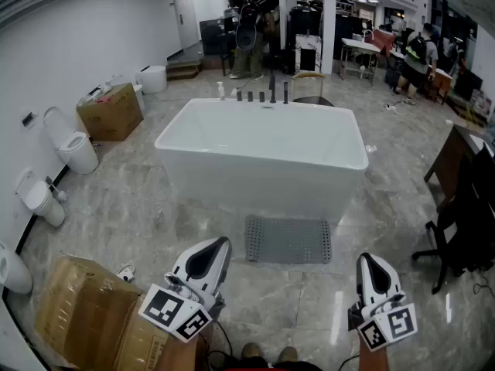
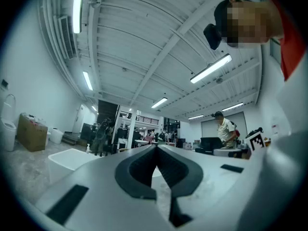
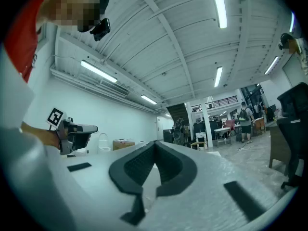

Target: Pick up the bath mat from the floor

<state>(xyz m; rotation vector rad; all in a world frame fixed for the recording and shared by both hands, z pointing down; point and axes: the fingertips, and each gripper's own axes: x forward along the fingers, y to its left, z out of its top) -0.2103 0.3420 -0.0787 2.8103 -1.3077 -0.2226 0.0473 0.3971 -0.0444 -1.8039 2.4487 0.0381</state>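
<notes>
One grey rectangular bath mat (image 1: pixel 288 239), dotted with holes, lies flat on the glossy veined stone floor (image 1: pixel 155 215) at frame centre, just before the single smooth white bathtub (image 1: pixel 263 157). Its long axis runs left to right (parallel to the tub's side). Your left gripper (image 1: pixel 219 246) and right gripper (image 1: pixel 366 263) sit low in frame, jaws pressed together on nothing.
</notes>
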